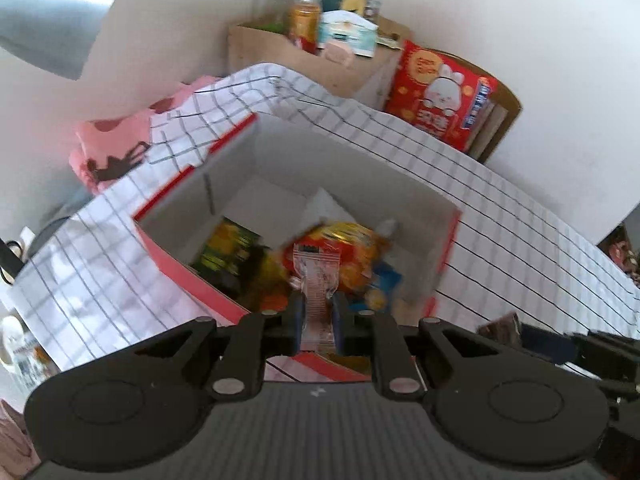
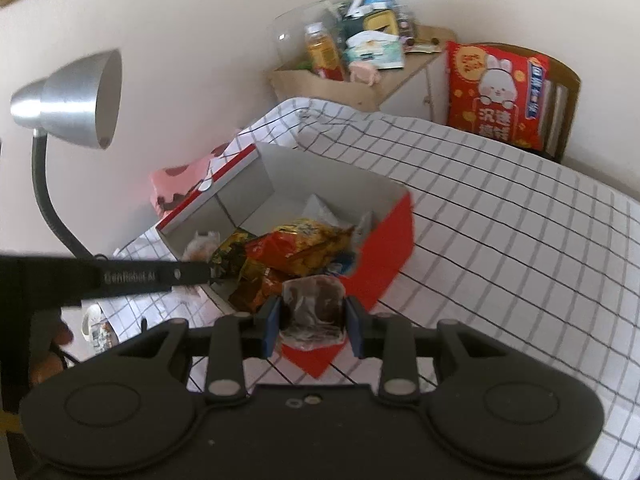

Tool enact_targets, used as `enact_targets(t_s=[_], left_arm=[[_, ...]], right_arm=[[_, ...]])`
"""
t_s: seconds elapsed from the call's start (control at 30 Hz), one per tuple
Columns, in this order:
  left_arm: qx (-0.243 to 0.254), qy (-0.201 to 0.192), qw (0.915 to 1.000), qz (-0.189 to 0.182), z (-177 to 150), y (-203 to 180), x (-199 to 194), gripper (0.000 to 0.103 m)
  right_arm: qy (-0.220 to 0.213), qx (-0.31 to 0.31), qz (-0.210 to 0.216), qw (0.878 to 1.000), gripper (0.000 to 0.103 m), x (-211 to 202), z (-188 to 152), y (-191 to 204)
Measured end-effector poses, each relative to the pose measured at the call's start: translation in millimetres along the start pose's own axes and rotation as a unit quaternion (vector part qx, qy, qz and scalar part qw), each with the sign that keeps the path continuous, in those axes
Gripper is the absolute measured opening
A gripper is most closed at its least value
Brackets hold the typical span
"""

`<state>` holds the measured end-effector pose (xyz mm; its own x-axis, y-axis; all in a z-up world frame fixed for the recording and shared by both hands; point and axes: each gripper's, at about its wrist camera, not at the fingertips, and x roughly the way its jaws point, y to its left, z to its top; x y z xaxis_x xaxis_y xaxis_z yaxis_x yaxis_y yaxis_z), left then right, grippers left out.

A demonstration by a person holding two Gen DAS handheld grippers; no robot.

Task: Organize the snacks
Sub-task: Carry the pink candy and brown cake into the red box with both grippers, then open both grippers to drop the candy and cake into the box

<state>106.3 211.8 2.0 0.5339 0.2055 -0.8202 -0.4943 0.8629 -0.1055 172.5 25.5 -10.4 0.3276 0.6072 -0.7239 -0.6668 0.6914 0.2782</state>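
Observation:
A red cardboard box with white inner walls [image 1: 400, 184] [image 2: 384, 248] stands open on the checked tablecloth. Several snack bags [image 1: 344, 248] [image 2: 304, 240] in orange, yellow and green lie inside it. My left gripper [image 1: 318, 312] is shut on a slim clear sachet with red print [image 1: 316, 276], held above the box's near edge. My right gripper [image 2: 314, 316] is shut on a clear packet with dark brown contents [image 2: 314, 300], just over the box's near red corner. The left gripper's body [image 2: 152, 276] crosses the right wrist view at the left.
A silver desk lamp [image 2: 76, 96] leans over the box's left side. Behind the table stand a wooden cabinet [image 1: 312, 60] [image 2: 360, 84] crowded with bottles and packs, a red rabbit-print cushion [image 2: 496, 92] [image 1: 440, 96] on a chair, and a pink cloth [image 1: 112, 148]. A mug [image 2: 96, 328] sits low left.

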Motion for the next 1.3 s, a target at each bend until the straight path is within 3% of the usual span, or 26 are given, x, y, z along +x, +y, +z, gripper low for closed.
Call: enact_targets(t_s=[0.3, 0.57, 1.1, 1.3], left_arm=[[0.006, 0.002, 0.9995, 0.032, 25.4, 34.6, 41.7, 0.015], [0.014, 0.031, 0.9989, 0.032, 27.0, 41.6, 79.4, 0.015], [0.042, 0.061, 0.9965, 0.039, 7.7, 25.0, 110.6, 0.016], [0.044, 0.056, 0.9970, 0.029, 7.1, 25.4, 107.1, 0.022]], right_arm=[[0.023, -0.031, -0.026, 0.999, 0.032, 57.2, 9.7, 26.9], [0.056, -0.051, -0.038, 0.996, 0.032, 92.6, 10.7, 43.7], [0.082, -0.062, -0.044, 0.994, 0.035, 110.4, 5.2, 44.9], [0.083, -0.060, -0.041, 0.994, 0.037, 110.0, 4.3, 42.7]])
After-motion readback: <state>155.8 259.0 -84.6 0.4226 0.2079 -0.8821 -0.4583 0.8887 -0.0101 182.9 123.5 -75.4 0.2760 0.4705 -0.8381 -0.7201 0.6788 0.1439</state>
